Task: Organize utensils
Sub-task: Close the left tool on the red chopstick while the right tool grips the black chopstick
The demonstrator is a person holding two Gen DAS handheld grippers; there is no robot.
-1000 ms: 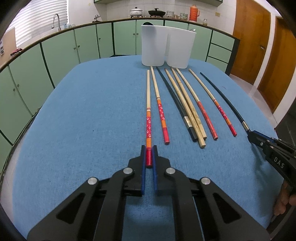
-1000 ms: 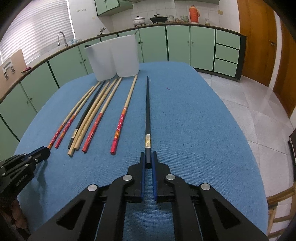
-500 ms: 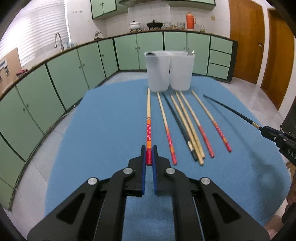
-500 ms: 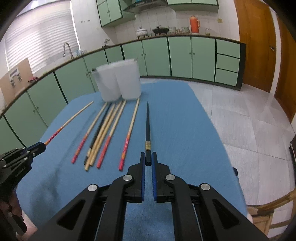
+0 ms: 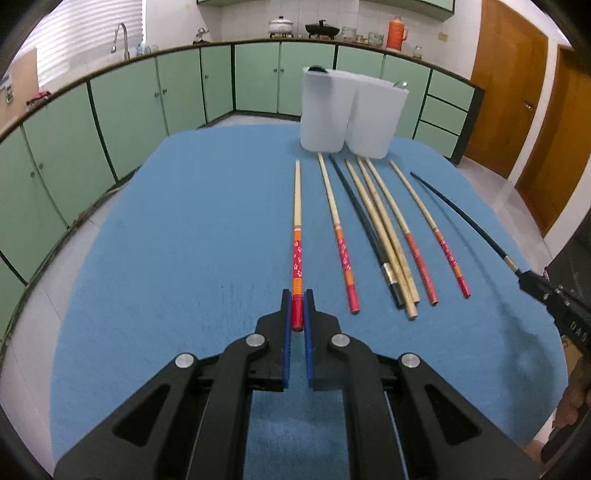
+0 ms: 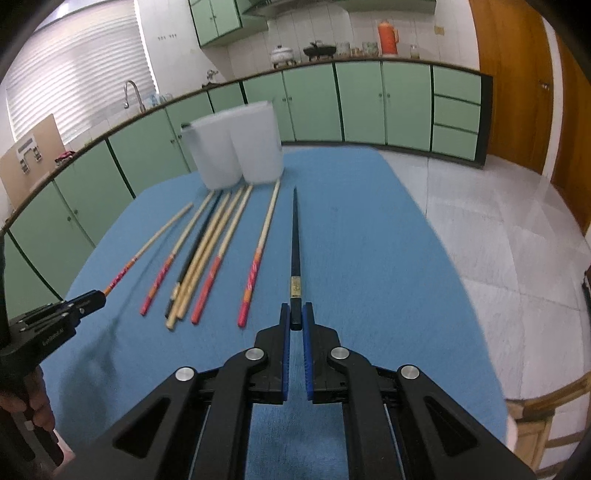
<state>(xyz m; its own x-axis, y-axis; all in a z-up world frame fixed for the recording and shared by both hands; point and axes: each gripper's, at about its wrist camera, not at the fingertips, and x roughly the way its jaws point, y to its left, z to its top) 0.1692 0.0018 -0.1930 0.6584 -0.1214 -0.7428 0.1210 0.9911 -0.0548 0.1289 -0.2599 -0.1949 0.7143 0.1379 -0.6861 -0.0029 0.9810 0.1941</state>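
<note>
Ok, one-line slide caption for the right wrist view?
Right gripper shut on a black chopstick aimed at two white holders; six chopsticks lie on the blue table.

Curved run of pale green cabinets [image 5: 122,110], white tiled wall [image 6: 314,26], window blinds [image 6: 74,66], wooden doors [image 5: 517,103], grey tiled floor [image 6: 517,229], sink faucet [image 5: 122,37]

Left wrist: aimed along fingers, low over blue table [image 5: 184,240].
Right wrist: same.
Shared: white holders [image 5: 351,114], table.
</note>
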